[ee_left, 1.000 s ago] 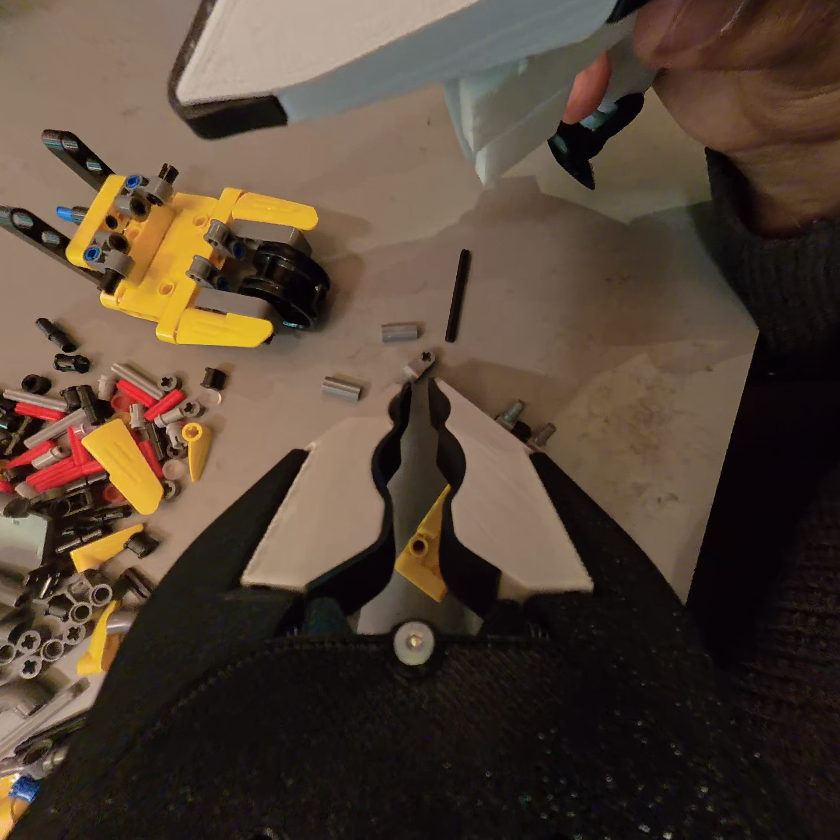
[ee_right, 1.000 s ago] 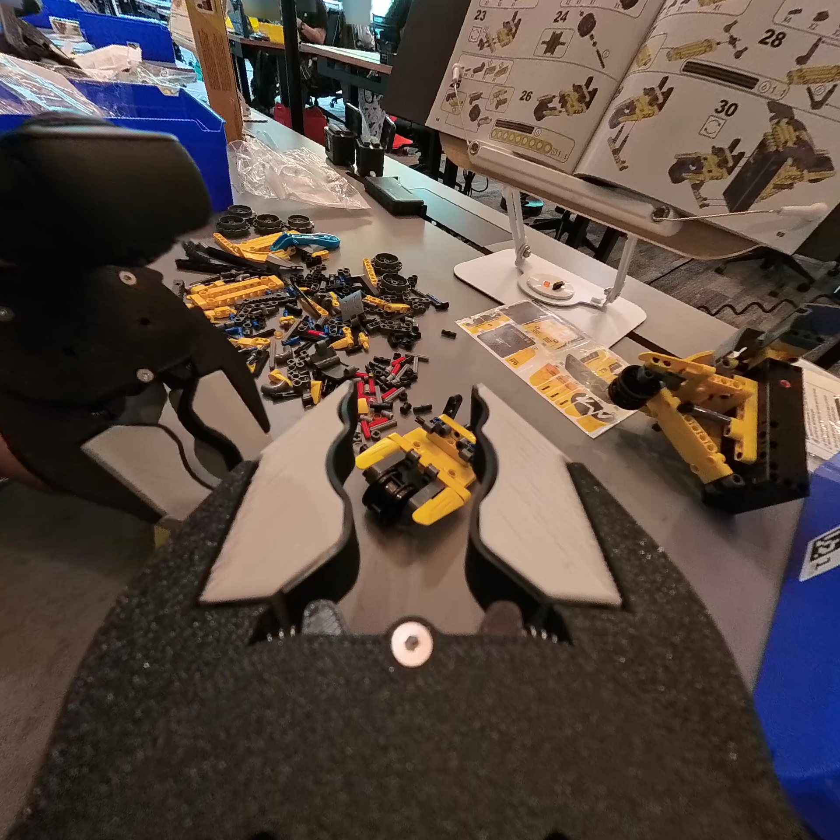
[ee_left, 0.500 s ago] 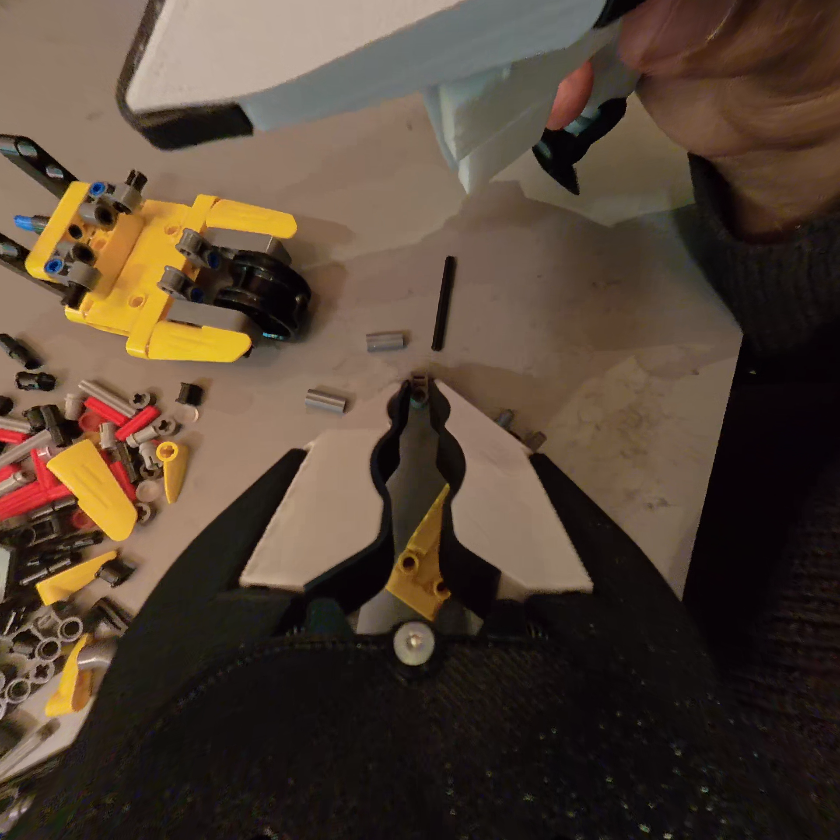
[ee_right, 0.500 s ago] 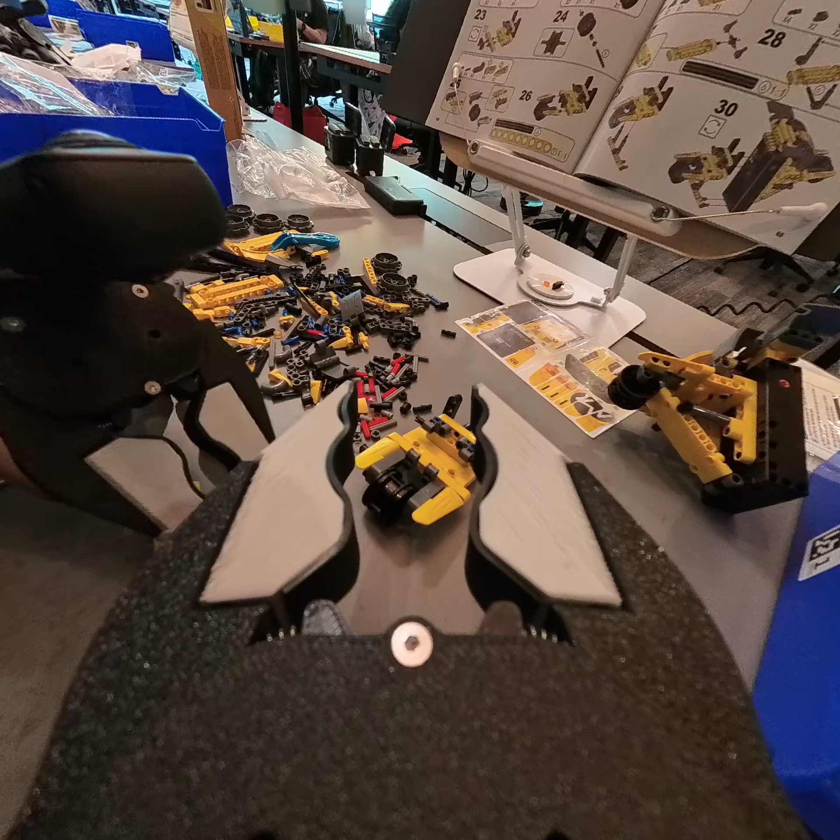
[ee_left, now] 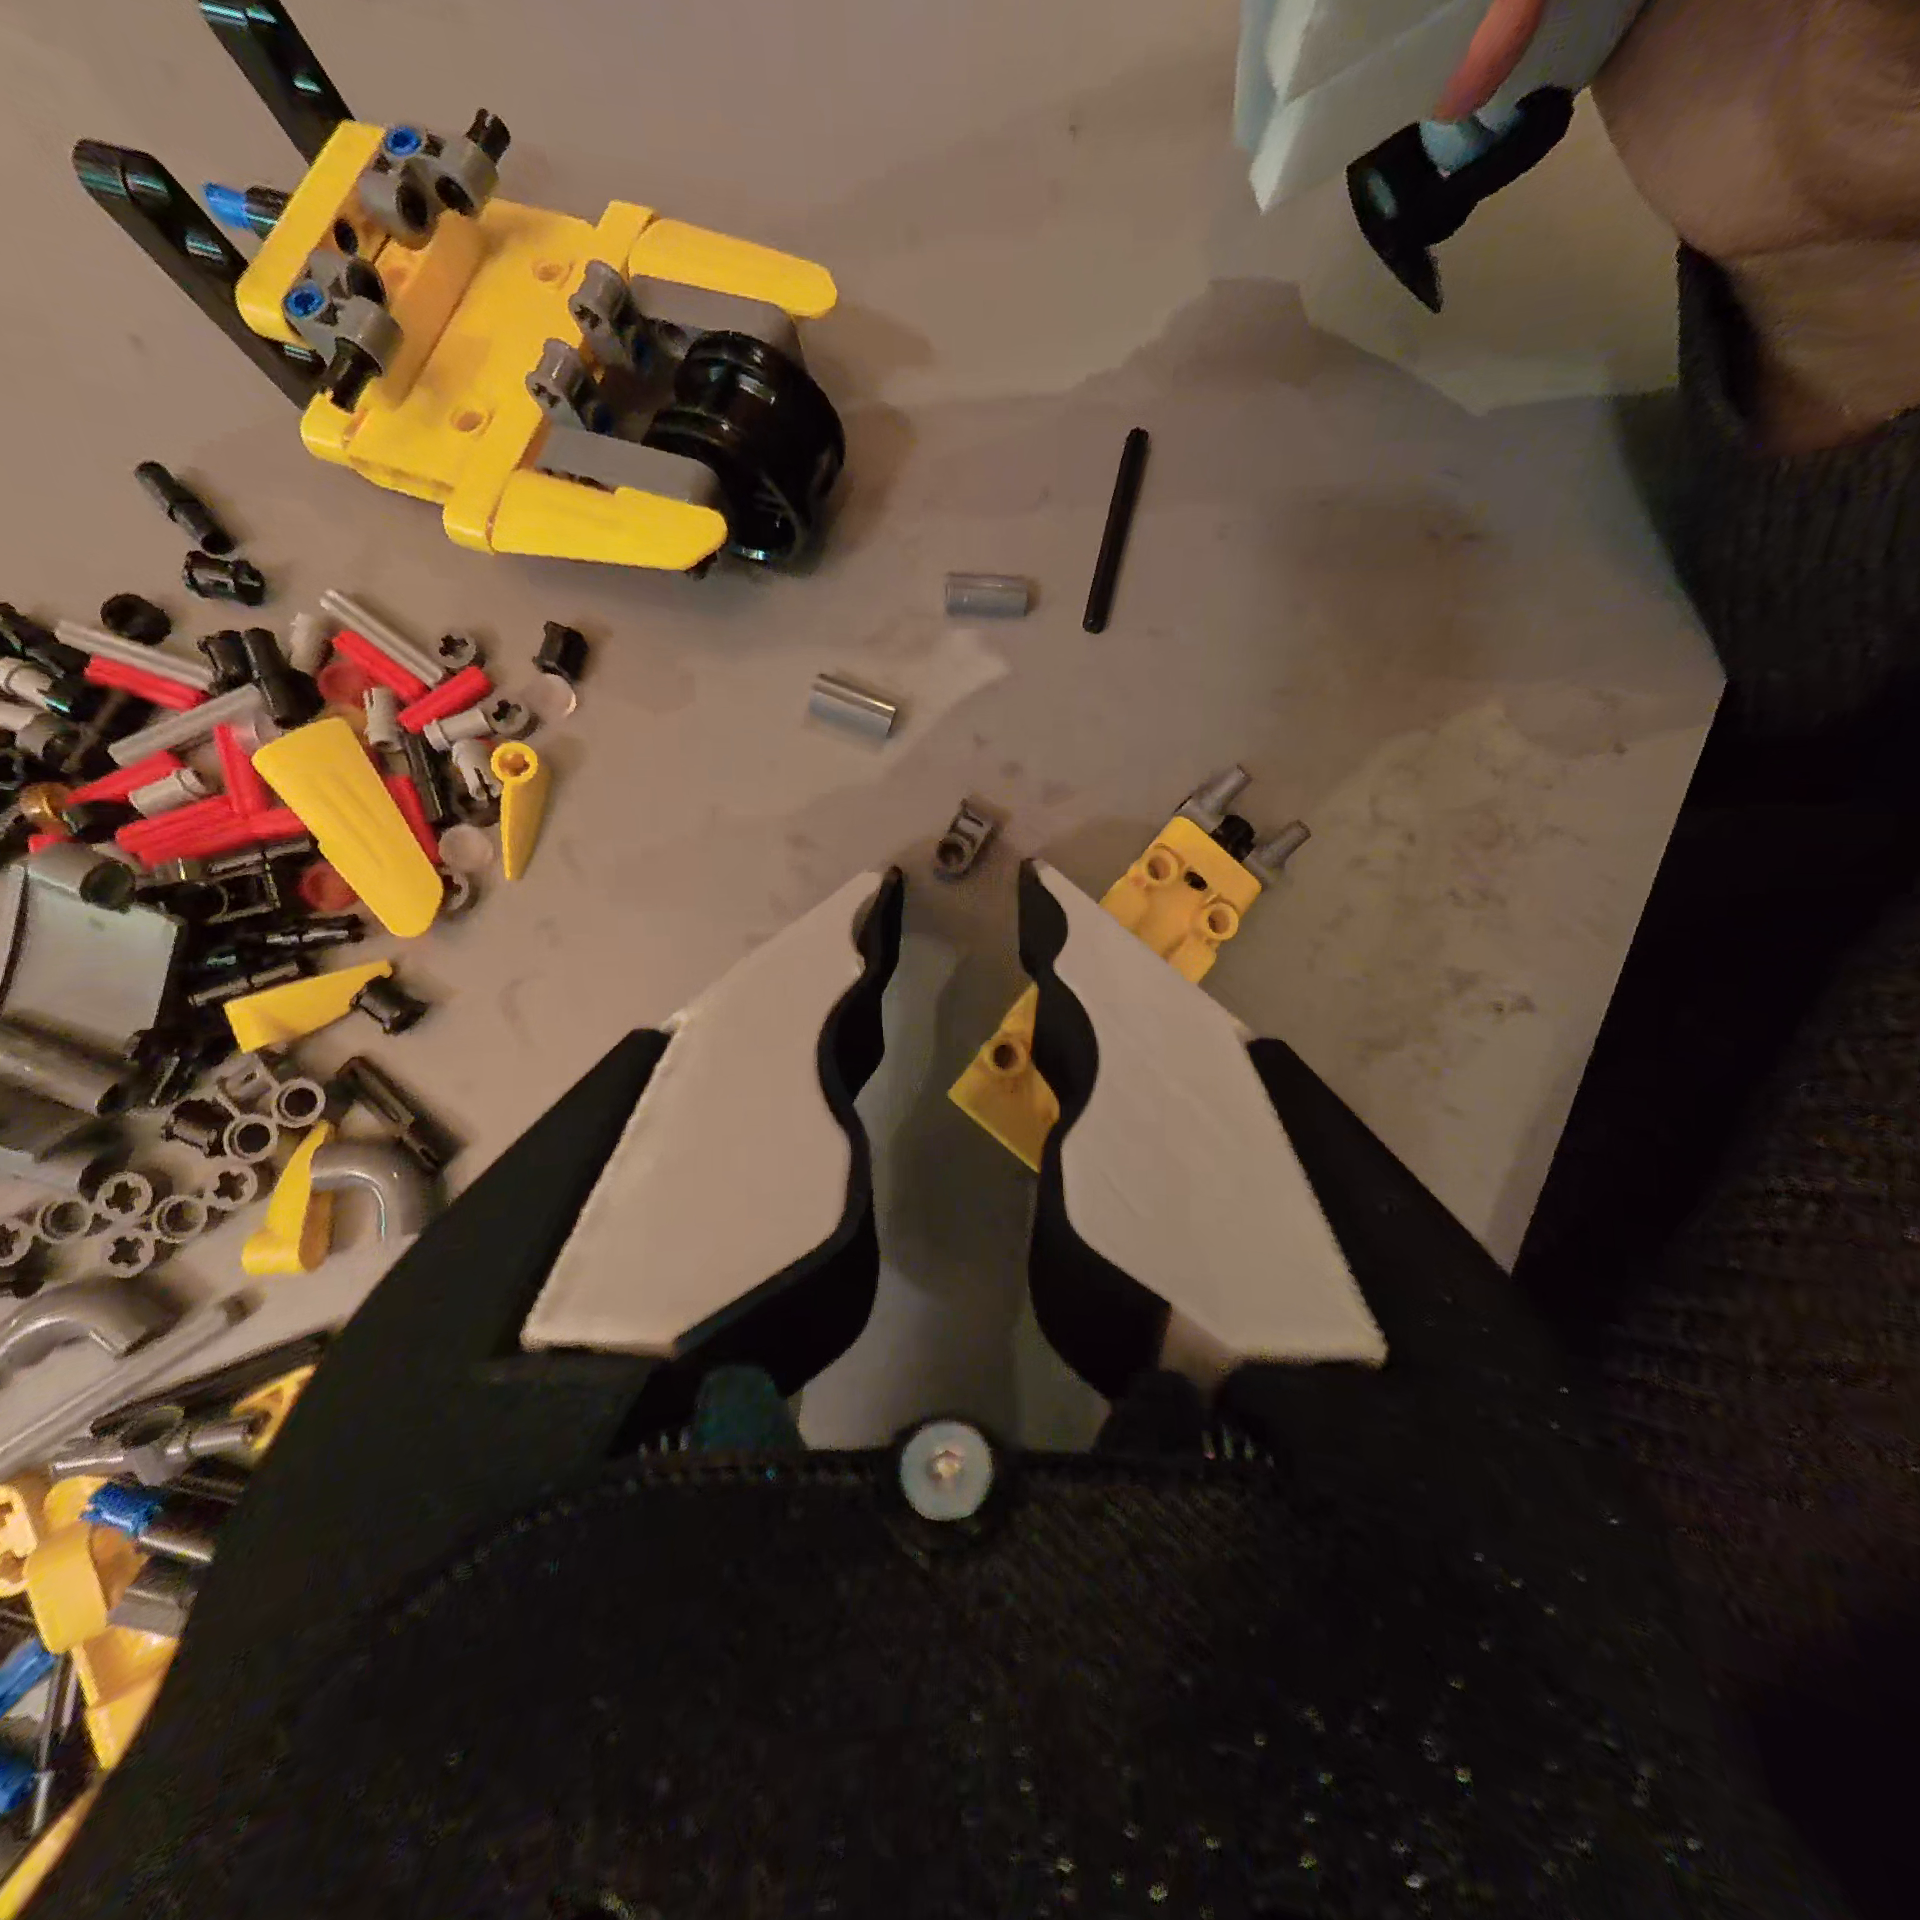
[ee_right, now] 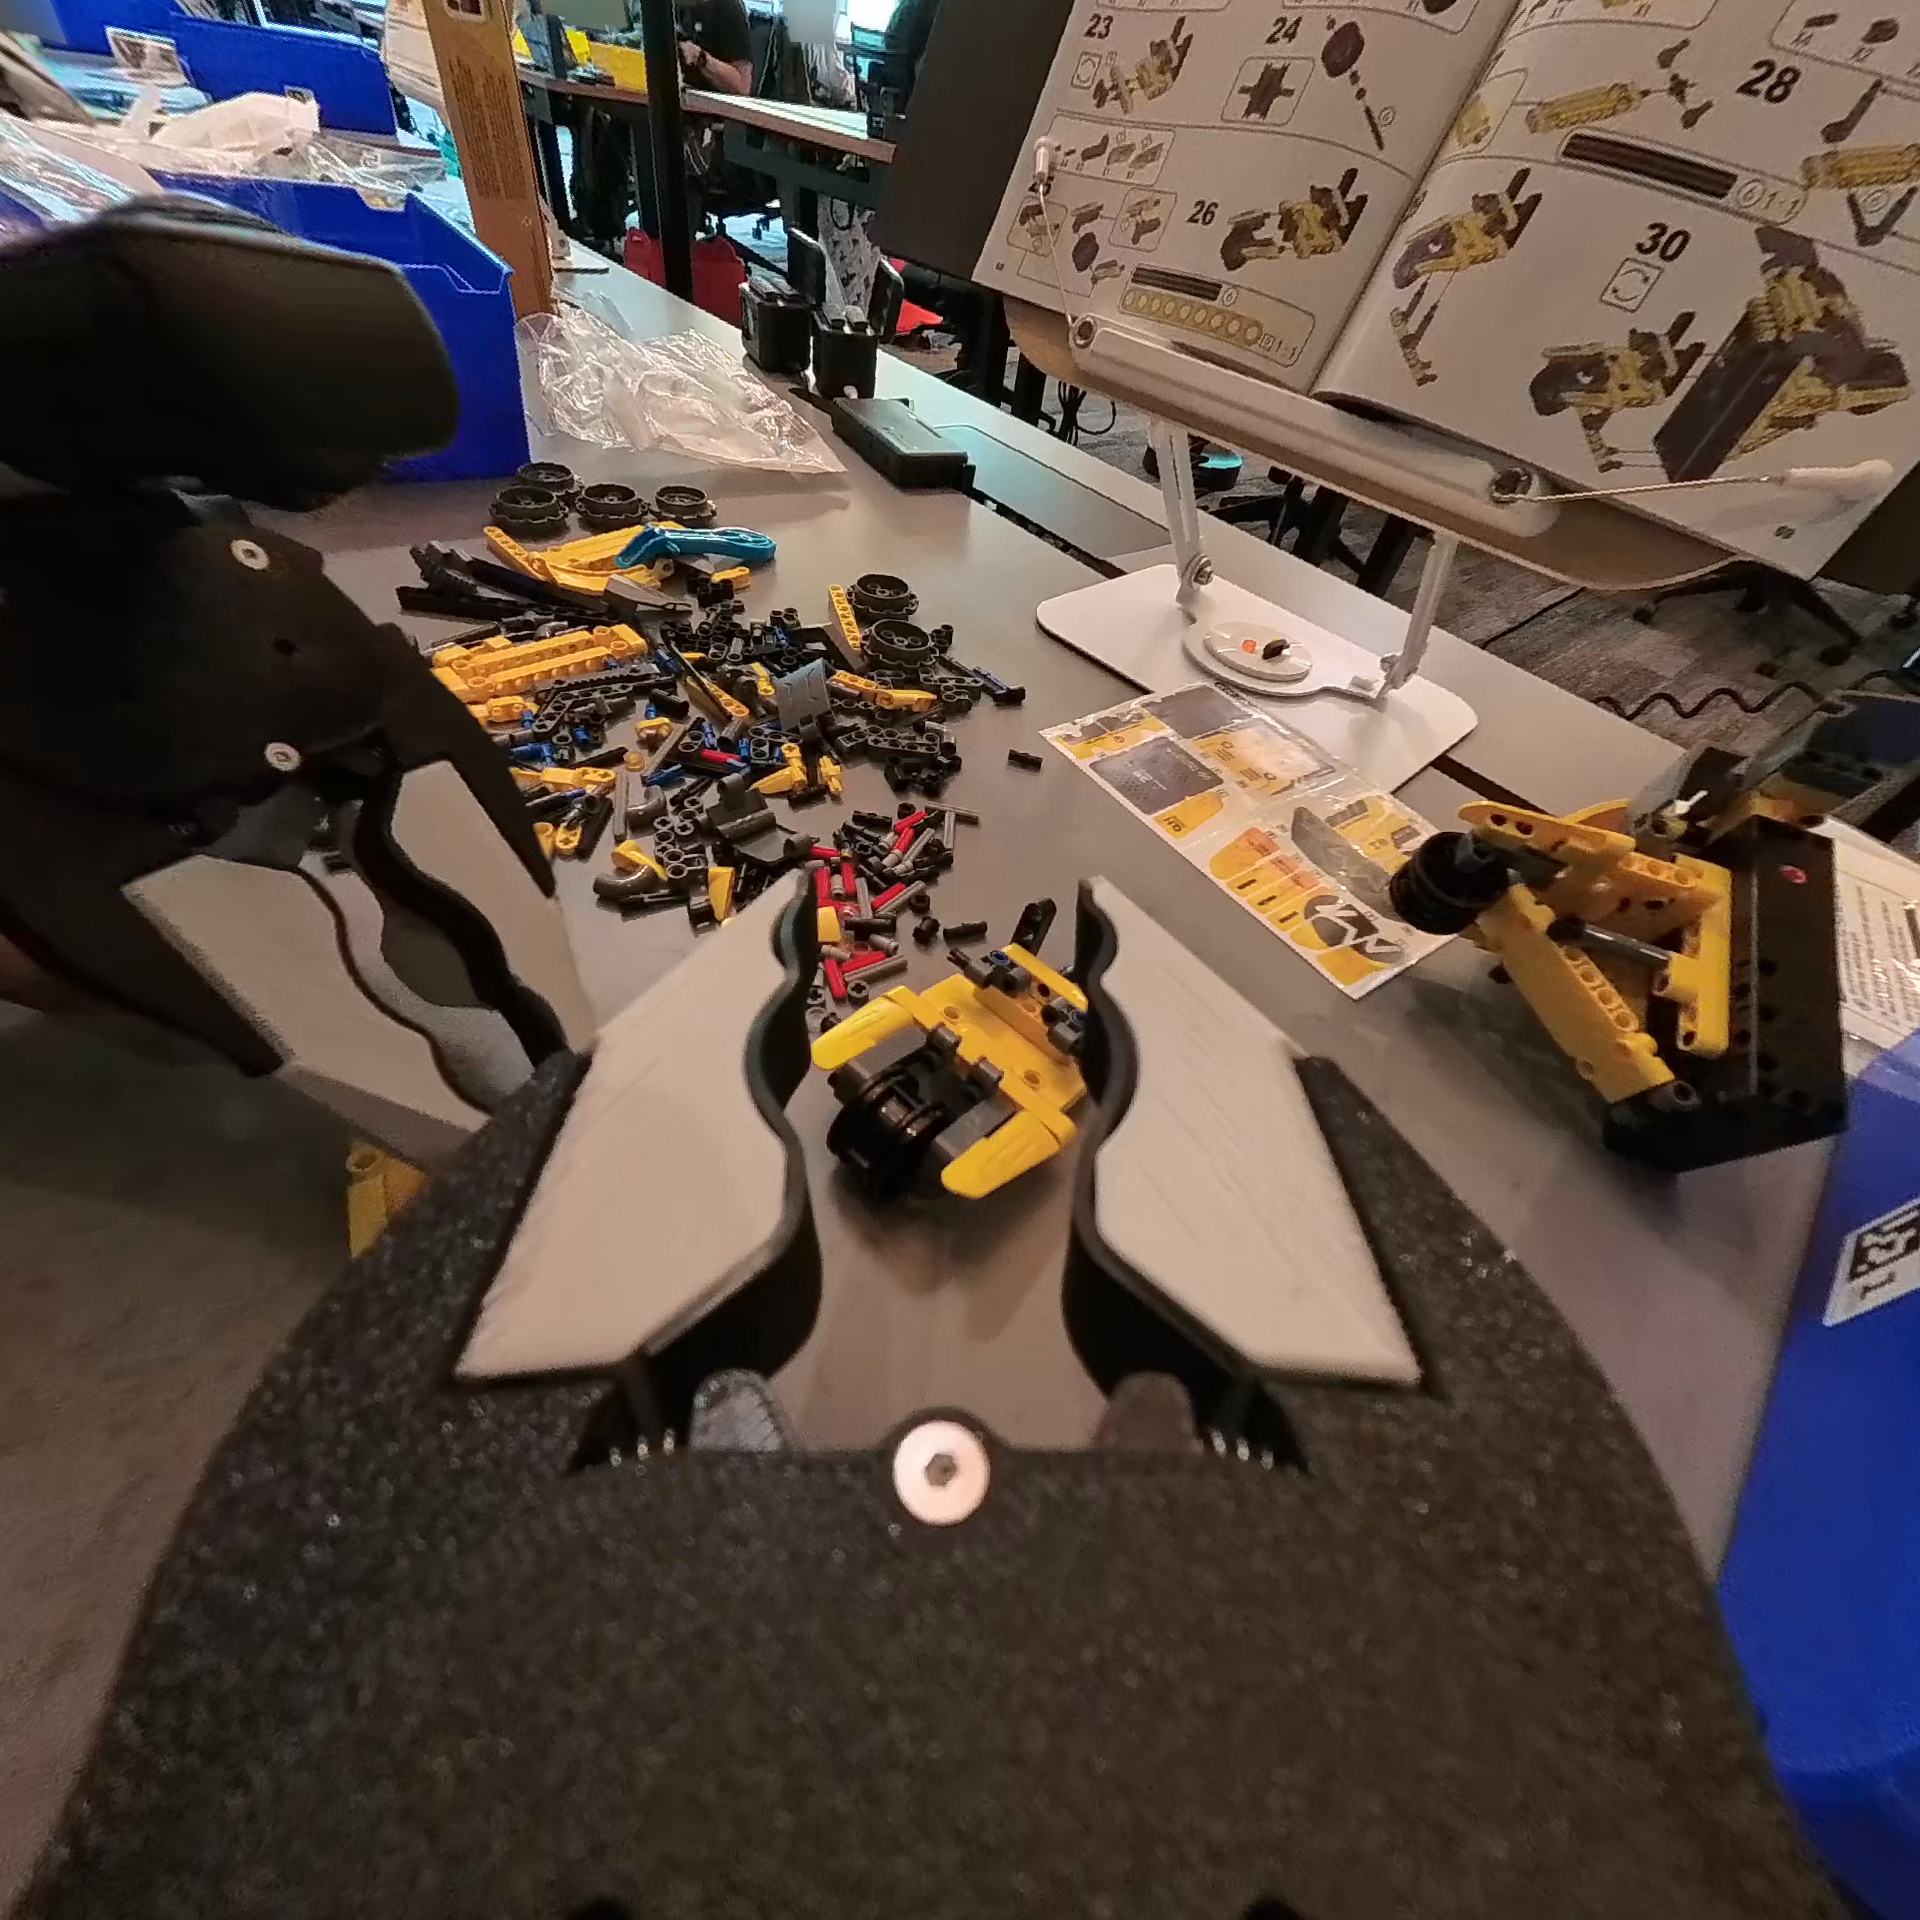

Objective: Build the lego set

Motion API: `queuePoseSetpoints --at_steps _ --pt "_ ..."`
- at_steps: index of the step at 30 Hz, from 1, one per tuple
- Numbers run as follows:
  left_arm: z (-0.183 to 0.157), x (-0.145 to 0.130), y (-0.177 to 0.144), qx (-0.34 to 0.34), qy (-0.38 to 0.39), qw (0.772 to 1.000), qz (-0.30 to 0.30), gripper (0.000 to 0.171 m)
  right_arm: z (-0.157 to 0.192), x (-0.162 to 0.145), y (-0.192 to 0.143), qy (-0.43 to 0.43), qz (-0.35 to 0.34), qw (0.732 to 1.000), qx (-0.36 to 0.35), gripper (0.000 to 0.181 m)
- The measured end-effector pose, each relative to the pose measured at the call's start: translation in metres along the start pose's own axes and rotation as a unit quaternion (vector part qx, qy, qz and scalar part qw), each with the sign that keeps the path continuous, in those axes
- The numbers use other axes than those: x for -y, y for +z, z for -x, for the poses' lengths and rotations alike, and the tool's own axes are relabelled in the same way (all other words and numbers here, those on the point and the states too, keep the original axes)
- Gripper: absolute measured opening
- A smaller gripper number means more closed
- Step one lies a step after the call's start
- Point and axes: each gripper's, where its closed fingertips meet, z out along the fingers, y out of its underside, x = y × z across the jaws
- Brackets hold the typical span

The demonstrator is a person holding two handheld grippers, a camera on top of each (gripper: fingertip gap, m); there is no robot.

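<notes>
Room: a workshop with long grey tables, blue bins at the back, and an open instruction booklet propped on a stand.
Surface: my table is strewn with a pile of loose parts in red, grey, black and yellow.
Left gripper: half a second ago its tips were pinched almost together on a small grey connector. Now the jaws stand a little apart and hold nothing.
Connector: it lies on the table just beyond my left tips, free of both fingers.
What that means: I have let go of the piece, and the view has drawn back from it.
Beside it: a yellow block with grey pins sits partly under my left gripper's right finger. Two grey sleeves and a black axle lie farther out.
Right gripper: wide open and empty, as before.
Wheeled yellow sub-assembly: it sits on the table, seen between my right fingers, which do not touch it.
Far right: a larger yellow and black model stands well apart.
</notes>
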Motion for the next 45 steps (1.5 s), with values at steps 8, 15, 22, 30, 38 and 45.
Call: queuePoseSetpoints --at_steps 8,15,22,30,38,45 --pt "-0.006 0.002 0.003 0.0 0.019 1.0 -0.014 0.032 0.0 0.0 0.0 -0.001 0.001 1.0 0.0 0.049" --pt "-0.031 0.003 0.004 -0.061 0.03 0.998 -0.011 0.021 0.0 0.0 0.0 -0.001 0.0 1.0 0.0 0.049" --pt "-0.037 0.008 0.005 -0.074 0.047 0.996 -0.024 0.021 0.0 0.0 0.0 -0.001 0.0 1.0 -0.001 0.049" --pt "-0.02 0.013 -0.002 -0.061 0.025 0.996 -0.053 0.021 0.0 0.0 0.0 -0.002 0.001 1.0 -0.001 0.049" --pt "-0.006 0.018 -0.008 -0.031 0.029 0.997 -0.063 0.025 0.0 0.0 0.0 -0.002 0.002 1.0 -0.001 0.049" --pt "0.018 0.032 -0.024 -0.002 0.022 0.995 -0.095 0.027 0.0 -0.001 0.001 -0.001 0.002 1.0 -0.001 0.049"
